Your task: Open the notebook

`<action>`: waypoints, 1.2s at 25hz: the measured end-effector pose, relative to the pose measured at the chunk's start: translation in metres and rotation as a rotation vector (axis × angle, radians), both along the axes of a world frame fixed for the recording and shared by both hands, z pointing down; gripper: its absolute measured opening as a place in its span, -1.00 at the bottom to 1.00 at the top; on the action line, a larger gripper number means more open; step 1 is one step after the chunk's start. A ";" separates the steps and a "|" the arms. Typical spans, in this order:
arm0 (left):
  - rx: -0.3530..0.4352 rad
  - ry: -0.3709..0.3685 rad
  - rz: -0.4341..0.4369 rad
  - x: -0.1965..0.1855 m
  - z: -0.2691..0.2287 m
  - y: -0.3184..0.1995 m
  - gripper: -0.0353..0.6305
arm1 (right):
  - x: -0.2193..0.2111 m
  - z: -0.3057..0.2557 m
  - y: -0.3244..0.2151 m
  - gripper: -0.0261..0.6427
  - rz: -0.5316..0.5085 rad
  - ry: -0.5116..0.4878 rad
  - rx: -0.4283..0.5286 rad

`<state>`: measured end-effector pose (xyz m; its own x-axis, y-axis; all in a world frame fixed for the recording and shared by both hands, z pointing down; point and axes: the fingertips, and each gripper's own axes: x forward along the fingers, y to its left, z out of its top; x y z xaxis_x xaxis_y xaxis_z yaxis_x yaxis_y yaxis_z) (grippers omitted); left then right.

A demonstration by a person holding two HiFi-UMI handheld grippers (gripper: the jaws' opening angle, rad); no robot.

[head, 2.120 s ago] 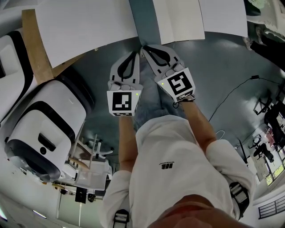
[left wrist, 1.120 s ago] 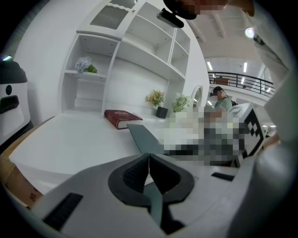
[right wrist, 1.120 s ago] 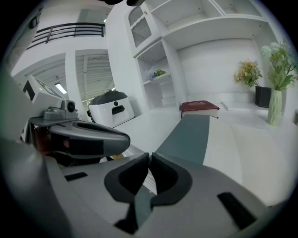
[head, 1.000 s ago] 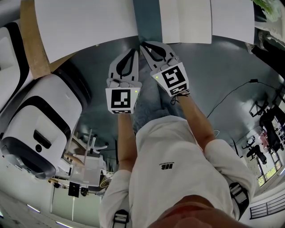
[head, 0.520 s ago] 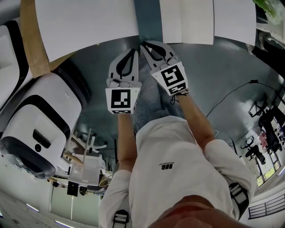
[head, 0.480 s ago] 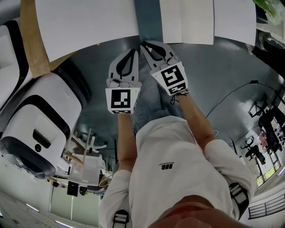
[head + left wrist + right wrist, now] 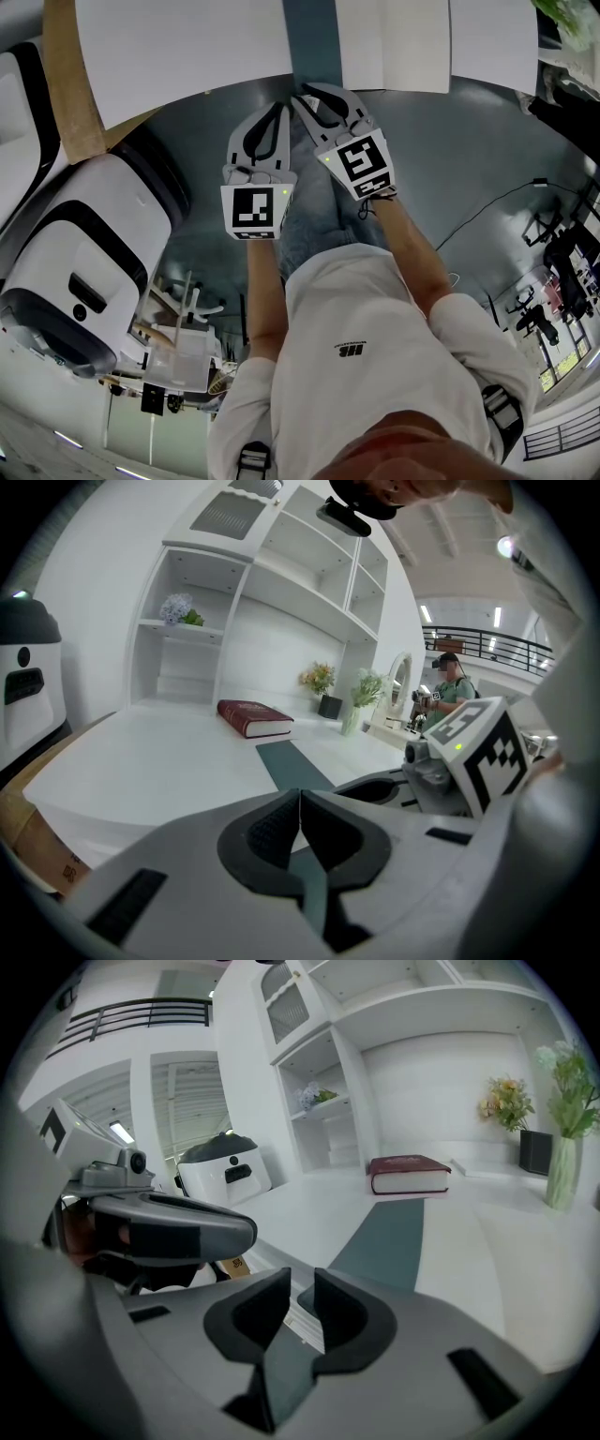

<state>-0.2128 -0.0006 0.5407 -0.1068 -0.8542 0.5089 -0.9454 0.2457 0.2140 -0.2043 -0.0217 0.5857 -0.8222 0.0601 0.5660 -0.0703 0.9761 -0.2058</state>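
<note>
Your L gripper (image 7: 299,803) has its jaws pressed together w/ nothing between them. Your R gripper (image 7: 300,1290) has just been opening: its jaws now stand a little apart, also w/ nothing between. The two sit side by side, R just beside L, both angled down over the near edge of the white desk (image 7: 141,757). The notebook (image 7: 255,717), dark red, lies flat and closed on the desk, well ahead of both jaw pairs. It's a bit left of the L jaw line and right of the R jaw line, at the far end of the teal strip (image 7: 386,1232) that runs out from below the jaws. Neither gripper touches it. A vase (image 7: 561,1180) w/ greenery stands farther right of the R jaws.
</note>
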 end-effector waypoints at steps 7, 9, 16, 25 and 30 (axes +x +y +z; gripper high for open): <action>0.008 -0.007 0.004 -0.001 -0.005 -0.002 -0.89 | 0.002 -0.012 -0.004 -0.75 0.015 -0.019 0.013; 0.010 -0.012 0.006 -0.002 -0.007 -0.002 -0.89 | 0.002 -0.019 -0.006 -0.75 0.022 -0.032 0.021; 0.026 -0.021 0.009 0.000 -0.019 -0.004 -0.89 | 0.012 -0.051 -0.014 -0.80 0.045 -0.073 0.065; 0.050 -0.048 0.028 0.016 -0.049 -0.015 -0.89 | 0.036 -0.094 -0.029 -0.82 0.051 -0.104 0.127; 0.057 -0.062 0.048 0.025 -0.062 -0.015 -0.89 | 0.047 -0.112 -0.031 -0.82 0.062 -0.121 0.138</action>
